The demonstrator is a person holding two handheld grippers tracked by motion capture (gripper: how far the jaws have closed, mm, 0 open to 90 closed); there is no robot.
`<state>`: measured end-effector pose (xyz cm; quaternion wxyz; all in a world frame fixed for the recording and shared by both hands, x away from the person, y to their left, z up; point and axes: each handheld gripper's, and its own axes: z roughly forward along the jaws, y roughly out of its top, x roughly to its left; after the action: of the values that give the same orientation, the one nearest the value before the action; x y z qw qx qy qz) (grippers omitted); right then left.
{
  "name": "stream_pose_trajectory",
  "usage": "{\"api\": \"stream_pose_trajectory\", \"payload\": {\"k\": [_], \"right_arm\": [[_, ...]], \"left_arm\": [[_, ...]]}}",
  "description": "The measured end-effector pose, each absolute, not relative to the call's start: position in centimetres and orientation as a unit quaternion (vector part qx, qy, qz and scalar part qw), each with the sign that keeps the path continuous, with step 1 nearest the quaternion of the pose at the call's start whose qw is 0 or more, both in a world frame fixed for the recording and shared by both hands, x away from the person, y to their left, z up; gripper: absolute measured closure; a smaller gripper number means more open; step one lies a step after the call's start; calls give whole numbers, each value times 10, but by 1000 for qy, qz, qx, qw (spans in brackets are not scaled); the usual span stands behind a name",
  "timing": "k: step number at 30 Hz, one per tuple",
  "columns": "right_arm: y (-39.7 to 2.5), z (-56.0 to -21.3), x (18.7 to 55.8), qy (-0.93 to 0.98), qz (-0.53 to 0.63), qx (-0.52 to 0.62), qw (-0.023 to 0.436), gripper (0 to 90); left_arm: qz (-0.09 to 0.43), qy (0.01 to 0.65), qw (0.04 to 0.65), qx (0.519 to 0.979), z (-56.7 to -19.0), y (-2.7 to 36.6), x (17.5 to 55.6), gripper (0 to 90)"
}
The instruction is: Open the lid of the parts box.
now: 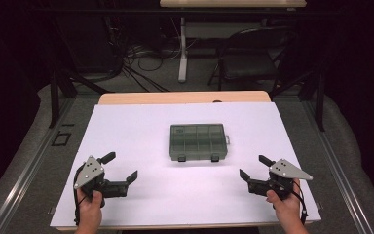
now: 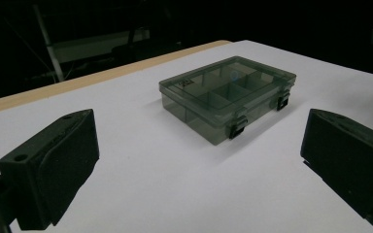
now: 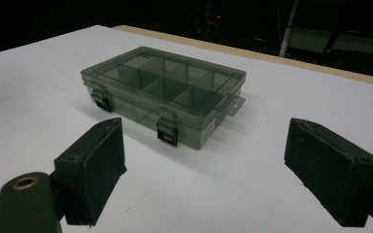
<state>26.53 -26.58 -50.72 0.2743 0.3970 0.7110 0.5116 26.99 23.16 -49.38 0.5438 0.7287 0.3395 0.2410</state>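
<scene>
High view: both tongs, left (image 1: 124, 166) and right (image 1: 254, 167), gape empty on the worktop (image 1: 126, 126), flanking a latched compartment box (image 1: 198, 142); likely next, reaching for its latches.

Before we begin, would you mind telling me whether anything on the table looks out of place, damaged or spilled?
Nothing stands out. The organizer box sits flat on the white table, lid down and both front latches shut. The left gripper and right gripper are open, apart from it.
</scene>
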Motion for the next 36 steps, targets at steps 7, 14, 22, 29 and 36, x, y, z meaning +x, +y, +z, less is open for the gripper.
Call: {"api": "stream_pose_trajectory", "payload": {"k": [7,14,22,29,36], "right_arm": [[-263,-508,266,718,507,396,267,142],[-255,-502,276,731,504,400,225,143],[-240,-492,299,746,491,409,187,140],[-221,-490,325,756,476,406,192,110],[-206,-491,352,762,453,419,196,125]], "left_arm": [[224,342,547,730,-493,229,274,3],[199,357,538,737,-487,218,285,3],[160,378,529,743,-479,198,312,3],[129,401,517,745,-478,176,343,3],[113,405,497,759,-482,150,369,4]]}}
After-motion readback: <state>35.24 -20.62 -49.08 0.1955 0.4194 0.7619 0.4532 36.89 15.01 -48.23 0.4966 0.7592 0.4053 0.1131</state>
